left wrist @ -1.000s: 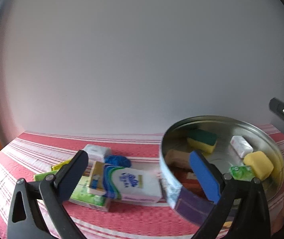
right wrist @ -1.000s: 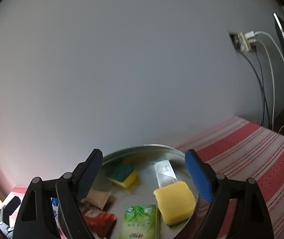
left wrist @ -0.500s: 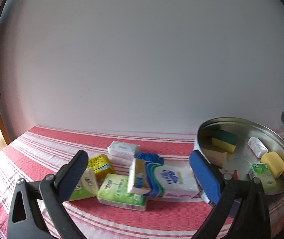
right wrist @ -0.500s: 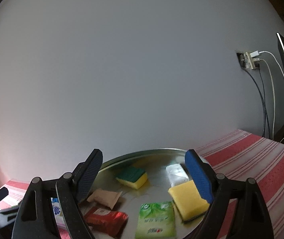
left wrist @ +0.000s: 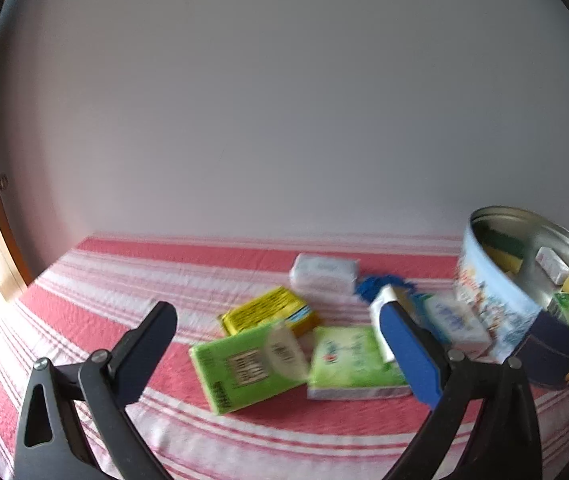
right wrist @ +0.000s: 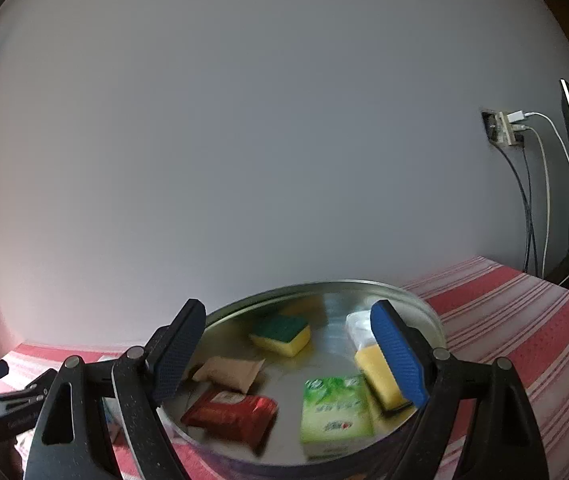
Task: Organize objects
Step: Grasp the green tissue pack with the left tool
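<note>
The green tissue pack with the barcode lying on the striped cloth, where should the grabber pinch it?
Probably across the two long sides of the flat green tissue pack, coming from above. It lies flat and tilted, so the open left gripper would need turning to match.

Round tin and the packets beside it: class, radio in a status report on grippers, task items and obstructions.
Left gripper open, empty. Right gripper open, empty, above round tin. Green packets loose on striped cloth. No obstruction.
</note>
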The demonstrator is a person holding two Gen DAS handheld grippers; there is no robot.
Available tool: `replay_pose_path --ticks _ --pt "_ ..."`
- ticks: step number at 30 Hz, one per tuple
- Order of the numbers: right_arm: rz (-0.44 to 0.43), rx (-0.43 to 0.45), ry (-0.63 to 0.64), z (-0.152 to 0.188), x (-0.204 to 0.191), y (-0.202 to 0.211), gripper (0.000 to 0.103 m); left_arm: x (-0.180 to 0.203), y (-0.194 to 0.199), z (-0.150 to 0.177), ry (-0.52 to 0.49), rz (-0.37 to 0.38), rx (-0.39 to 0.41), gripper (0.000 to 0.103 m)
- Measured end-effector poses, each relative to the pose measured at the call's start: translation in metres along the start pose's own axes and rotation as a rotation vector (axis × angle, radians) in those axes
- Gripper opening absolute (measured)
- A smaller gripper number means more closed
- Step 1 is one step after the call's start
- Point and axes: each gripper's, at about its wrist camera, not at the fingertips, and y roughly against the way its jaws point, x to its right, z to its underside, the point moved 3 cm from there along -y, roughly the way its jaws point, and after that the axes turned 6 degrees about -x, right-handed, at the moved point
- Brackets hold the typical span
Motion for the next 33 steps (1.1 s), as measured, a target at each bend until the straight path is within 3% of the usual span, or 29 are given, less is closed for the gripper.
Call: replay_pose_path --ticks 6,11,18,23,28,30,33 --pt "-0.044 -0.056 0.025 0.009 -0.017 0.003 0.086 -0.032 -0.022 -0.001 0.021 -0.038 -0.09 0.103" --pt "-0.096 -0.093 0.073 0.017 -0.038 0.007 0.086 -0.055 -0.029 -0.004 -0.009 -0.009 -0.113 0.103" --pt "-0.175 -0.143 0.16 0.027 -0.064 0.011 0.086 -0.046 -0.031 0.006 -0.263 0.087 -0.149 0.103" --pt "-0.197 -0.158 0.205 0.03 -0.075 0.013 0.086 -0.022 -0.037 0.009 -0.382 0.14 -0.163 0.103" --pt "-0.209 -0.178 0.214 0.032 -0.077 0.011 0.086 0.002 -0.054 0.018 -0.505 0.059 -0.191 0.102" --pt "-0.22 -0.194 0.217 0.034 -0.078 0.009 0.086 0.006 -0.06 0.021 -0.528 0.049 -0.221 0.095" --pt "-0.235 -0.21 0.223 0.036 -0.08 0.007 0.086 0.005 -0.059 0.022 -0.533 0.071 -0.22 0.075"
